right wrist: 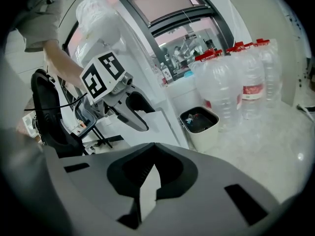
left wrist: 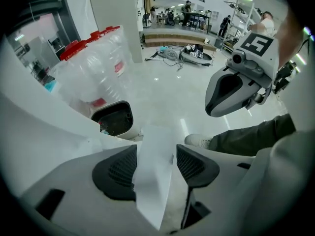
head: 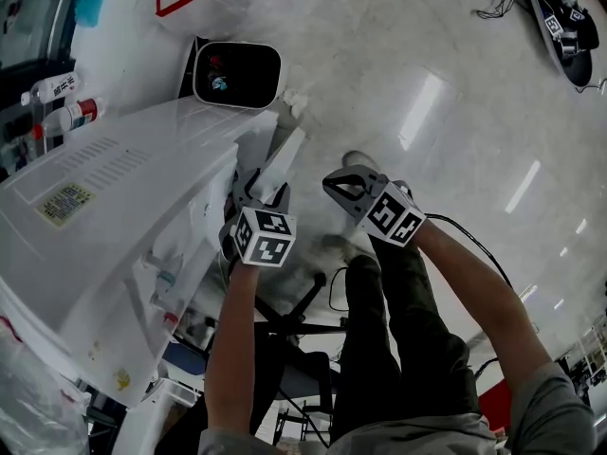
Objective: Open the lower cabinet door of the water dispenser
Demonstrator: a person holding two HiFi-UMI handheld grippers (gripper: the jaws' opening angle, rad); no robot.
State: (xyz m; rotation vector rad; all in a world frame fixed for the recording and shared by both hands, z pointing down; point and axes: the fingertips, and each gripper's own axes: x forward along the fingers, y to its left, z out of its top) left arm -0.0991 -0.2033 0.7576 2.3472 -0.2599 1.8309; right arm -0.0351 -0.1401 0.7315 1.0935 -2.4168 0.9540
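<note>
The white water dispenser (head: pixel 114 207) stands at the left of the head view. Its lower cabinet door (head: pixel 285 154) is swung out from the body as a thin white panel. My left gripper (head: pixel 258 195) points down over the door's free edge. In the left gripper view its jaws stand open, and the door's edge (left wrist: pixel 153 173) runs between the dark pads (left wrist: pixel 198 165). The right gripper view shows that gripper (right wrist: pixel 129 108) against the door panel (right wrist: pixel 160 124). My right gripper (head: pixel 349 186) hangs in the air to the right of the door, shut with nothing in it (left wrist: pixel 222 95).
A white waste bin (head: pixel 237 74) with a dark opening stands on the floor just beyond the door. Large clear water bottles with red caps (right wrist: pixel 241 77) are stacked behind it. The person's leg and shoe (left wrist: pixel 199 140) are beside the door. A black chair base (head: pixel 294 320) lies below.
</note>
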